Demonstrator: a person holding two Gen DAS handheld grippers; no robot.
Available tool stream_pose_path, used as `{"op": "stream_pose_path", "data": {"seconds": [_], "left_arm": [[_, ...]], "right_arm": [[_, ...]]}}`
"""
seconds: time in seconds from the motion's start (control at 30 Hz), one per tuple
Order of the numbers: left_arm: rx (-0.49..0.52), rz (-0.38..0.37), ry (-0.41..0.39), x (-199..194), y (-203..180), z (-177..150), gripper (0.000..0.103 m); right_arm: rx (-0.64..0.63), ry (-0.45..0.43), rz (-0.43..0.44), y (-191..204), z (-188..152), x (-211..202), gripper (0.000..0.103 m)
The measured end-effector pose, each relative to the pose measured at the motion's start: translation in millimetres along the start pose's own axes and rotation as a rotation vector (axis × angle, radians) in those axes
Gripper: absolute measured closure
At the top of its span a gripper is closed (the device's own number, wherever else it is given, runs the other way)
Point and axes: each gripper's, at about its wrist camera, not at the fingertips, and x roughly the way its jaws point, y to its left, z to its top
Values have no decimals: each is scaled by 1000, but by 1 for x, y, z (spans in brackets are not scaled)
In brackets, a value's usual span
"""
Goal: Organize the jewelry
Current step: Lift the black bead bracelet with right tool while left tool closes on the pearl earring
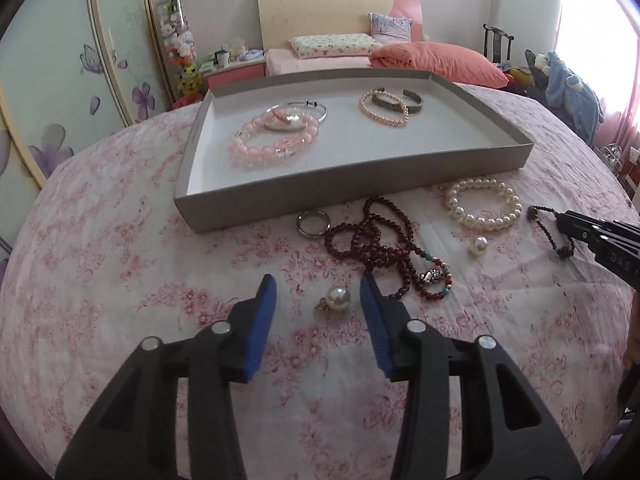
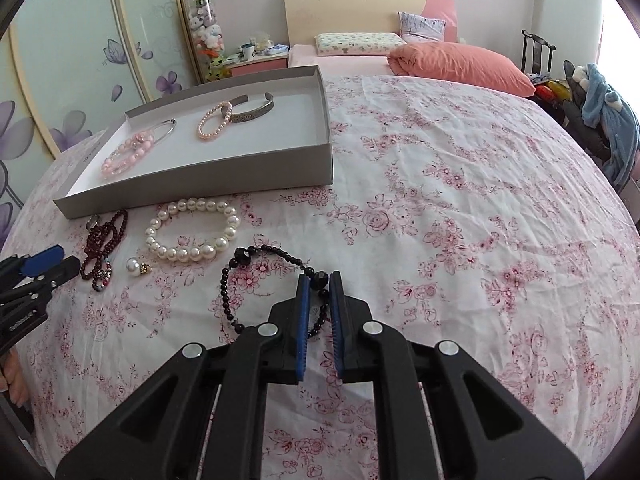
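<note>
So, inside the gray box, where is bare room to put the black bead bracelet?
In the gray box, the white floor is bare along the near wall and in the near right corner, in front of the peach pearl bracelet. The left half is crowded by the pink bead bracelet and silver bangle. The black bead bracelet is in the right hand-held gripper.

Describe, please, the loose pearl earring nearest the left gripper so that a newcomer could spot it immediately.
Start at the grey cardboard tray on the flowered bedspread and come toward the camera, past the tangled dark red bead necklace. The pearl earring lies between the open left gripper fingers. Unlike the other single pearl beside the white pearl bracelet, it lies left of the necklace.
</note>
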Motion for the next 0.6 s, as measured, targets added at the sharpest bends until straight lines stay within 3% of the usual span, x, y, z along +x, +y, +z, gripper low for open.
{"op": "stream_pose_path", "data": {"seconds": [0.13, 0.2, 0.27, 0.6], "left_arm": [[-2, 2, 3, 3, -2, 1, 66], [0, -6, 1, 3, -4, 1, 81], [4, 4, 2, 3, -5, 2, 88], [-99, 88, 5, 1, 42, 2, 89]], "right_arm": [[0, 0, 1, -1, 0, 0, 92], [-6, 0, -2, 0, 0, 1, 92], [-12, 0, -2, 2, 1, 1, 92], [-42, 3, 22, 17, 4, 4, 92]]}}
